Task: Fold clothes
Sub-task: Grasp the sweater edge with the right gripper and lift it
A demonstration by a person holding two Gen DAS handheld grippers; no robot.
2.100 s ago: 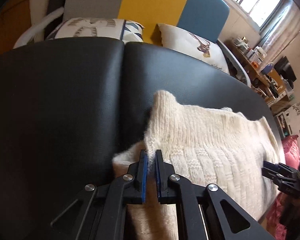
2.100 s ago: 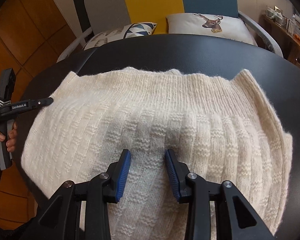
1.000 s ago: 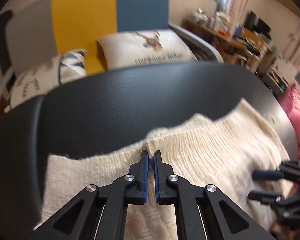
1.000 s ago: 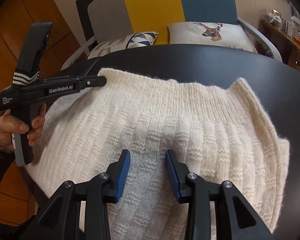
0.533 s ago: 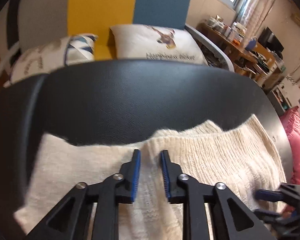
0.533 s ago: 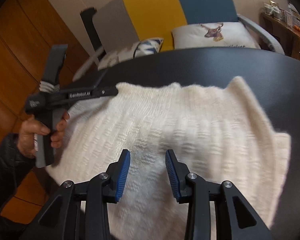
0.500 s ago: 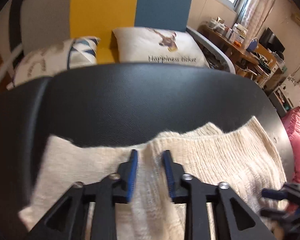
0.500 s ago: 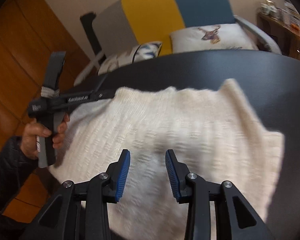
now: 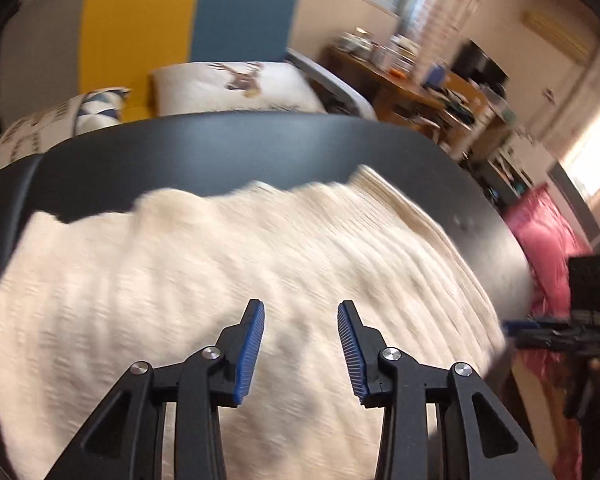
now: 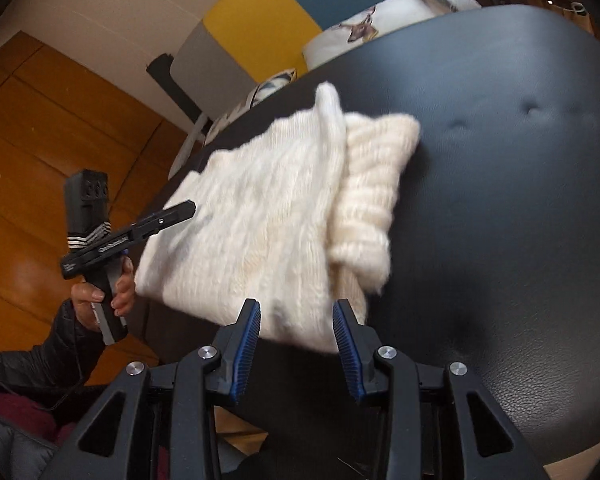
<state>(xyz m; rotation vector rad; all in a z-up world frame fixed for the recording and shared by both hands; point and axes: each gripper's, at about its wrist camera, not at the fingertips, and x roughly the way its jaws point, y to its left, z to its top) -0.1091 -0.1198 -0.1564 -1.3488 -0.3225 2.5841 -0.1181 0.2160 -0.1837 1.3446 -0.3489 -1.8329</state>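
Since half a second earlier, the left gripper (image 9: 301,344) had opened wider and drawn back from the sweater's far edge to hover over its middle, while the right gripper (image 10: 296,340) had swung back and away to the right, so that its camera took in the whole garment from its near right corner instead of from above it. The cream knitted sweater (image 10: 268,216) lay on the black padded table (image 10: 520,184), toward its left and near edges, already folded into a compact, roughly rectangular bundle with a thick ribbed layer showing from under the upper layer along its right side. Both grippers stood with their blue-padded fingers apart and nothing between them; in the right wrist view the left gripper (image 10: 180,210) was seen from the side just at the sweater's left edge, its fingers too slim there to judge separately. The release and retreat suggested a fold had just been laid down and the tools were being cleared so the cloth could settle. The wool looked thick, fuzzy and soft, its ribbing smeared by motion blur in the left wrist view. The near corner seemed to reach the table's edge.
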